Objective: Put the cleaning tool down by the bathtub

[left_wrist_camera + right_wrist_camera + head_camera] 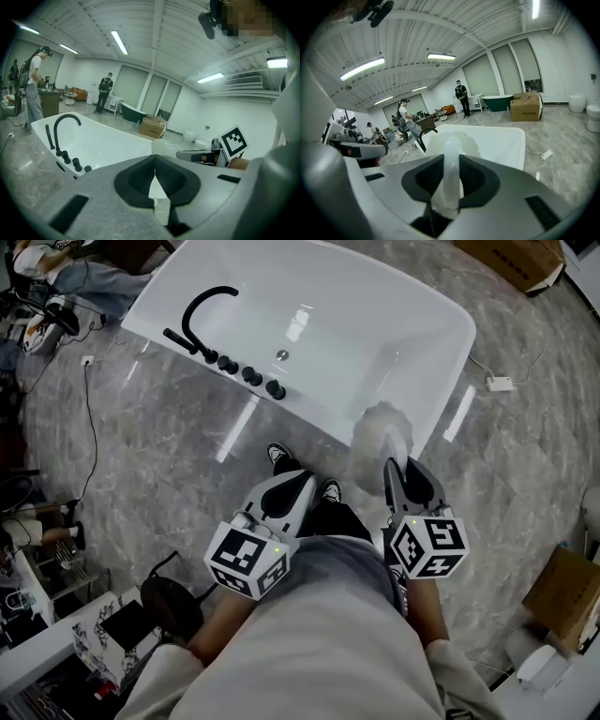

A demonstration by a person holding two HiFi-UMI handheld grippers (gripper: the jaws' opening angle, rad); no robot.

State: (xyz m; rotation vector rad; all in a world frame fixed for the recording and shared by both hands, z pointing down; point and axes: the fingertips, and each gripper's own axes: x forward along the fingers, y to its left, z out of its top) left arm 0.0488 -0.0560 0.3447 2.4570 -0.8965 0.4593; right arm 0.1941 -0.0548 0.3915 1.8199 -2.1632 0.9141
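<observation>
Glossy white oval bathtub, black arched metal faucet; grey veined marble floor; translucent white plastic cleaning tool; black-and-white square-patterned marker cube
</observation>
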